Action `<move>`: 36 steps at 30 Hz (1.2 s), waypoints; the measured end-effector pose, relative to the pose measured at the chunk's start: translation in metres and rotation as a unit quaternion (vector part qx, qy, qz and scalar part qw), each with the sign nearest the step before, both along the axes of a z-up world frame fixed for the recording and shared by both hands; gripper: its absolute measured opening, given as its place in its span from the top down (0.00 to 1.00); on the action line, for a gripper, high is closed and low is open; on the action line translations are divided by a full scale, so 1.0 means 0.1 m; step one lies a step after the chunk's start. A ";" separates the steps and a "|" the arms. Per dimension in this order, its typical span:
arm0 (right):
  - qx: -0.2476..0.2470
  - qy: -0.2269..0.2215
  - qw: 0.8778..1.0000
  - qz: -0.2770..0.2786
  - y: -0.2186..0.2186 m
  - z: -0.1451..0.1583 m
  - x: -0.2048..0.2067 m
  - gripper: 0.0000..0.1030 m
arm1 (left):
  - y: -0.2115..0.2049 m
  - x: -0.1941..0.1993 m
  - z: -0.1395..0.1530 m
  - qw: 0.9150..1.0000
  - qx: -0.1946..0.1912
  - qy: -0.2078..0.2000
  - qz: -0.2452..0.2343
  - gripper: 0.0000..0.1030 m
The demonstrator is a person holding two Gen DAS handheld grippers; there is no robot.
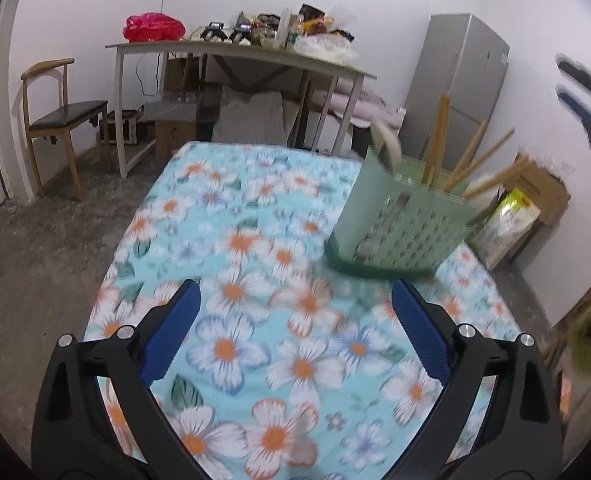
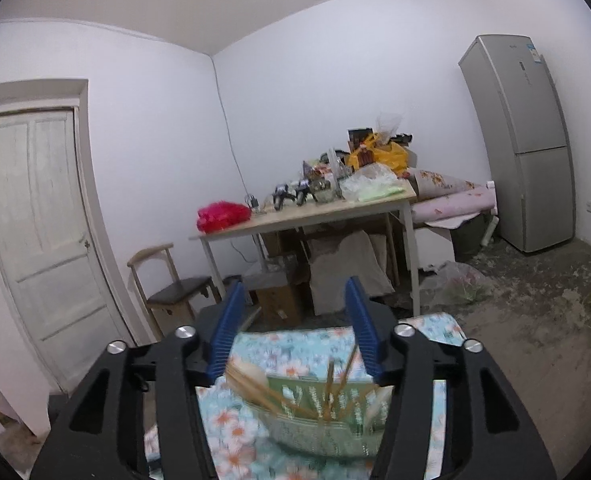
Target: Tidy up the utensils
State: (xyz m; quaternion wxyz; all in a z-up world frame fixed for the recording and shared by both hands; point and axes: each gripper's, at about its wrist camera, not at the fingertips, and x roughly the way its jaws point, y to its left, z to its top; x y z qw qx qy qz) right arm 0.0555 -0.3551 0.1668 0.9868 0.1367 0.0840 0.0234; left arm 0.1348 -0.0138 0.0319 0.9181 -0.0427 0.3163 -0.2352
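A green perforated utensil basket (image 1: 403, 224) stands on the floral tablecloth (image 1: 255, 240) at the right. It holds several wooden chopsticks (image 1: 471, 160) and a pale spoon (image 1: 385, 142). My left gripper (image 1: 295, 296) is open and empty, low over the cloth, just in front of and left of the basket. My right gripper (image 2: 295, 292) is open and empty, raised above the basket (image 2: 327, 420), whose chopsticks (image 2: 271, 394) show below its fingers. The right gripper also appears blurred at the far right of the left wrist view (image 1: 587, 92).
Behind the table is a cluttered desk (image 1: 255, 56) with a red bag (image 1: 151, 26), a wooden chair (image 1: 61, 112), boxes, a grey fridge (image 1: 459, 80) and a white door (image 2: 43, 216). A yellow-green bag (image 1: 507, 220) sits on the floor at the right.
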 end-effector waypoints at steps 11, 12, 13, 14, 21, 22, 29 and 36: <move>-0.098 0.224 0.962 -0.123 0.36 -1.04 -0.03 0.10 | -0.41 0.03 0.25 0.996 0.063 -0.038 0.044 0.08; -0.105 0.240 0.956 -0.129 0.38 -1.10 0.00 0.09 | -0.48 0.02 0.24 0.995 0.081 -0.042 0.045 0.08; -0.111 0.252 0.952 -0.135 0.40 -1.15 0.01 0.07 | -0.54 0.00 0.24 0.994 0.094 -0.044 0.046 0.08; -0.115 0.262 0.948 -0.142 0.40 -1.21 0.01 0.07 | -0.58 -0.01 0.24 0.992 0.104 -0.048 0.048 0.08; -0.105 0.279 0.936 -0.186 0.25 -1.31 -0.02 0.06 | -0.71 -0.05 0.27 0.981 0.147 -0.072 0.101 0.08; -0.103 0.281 0.935 -0.189 0.23 -1.31 -0.02 0.06 | -0.73 -0.04 0.27 0.980 0.157 -0.066 0.106 0.08; -0.095 0.287 0.931 -0.202 0.14 -1.34 -0.04 0.06 | -0.75 -0.05 0.28 0.973 0.184 -0.052 0.131 0.08; -0.100 0.289 0.929 -0.206 0.12 -1.33 -0.04 0.06 | -0.69 -0.04 0.28 0.973 0.175 -0.033 0.146 0.08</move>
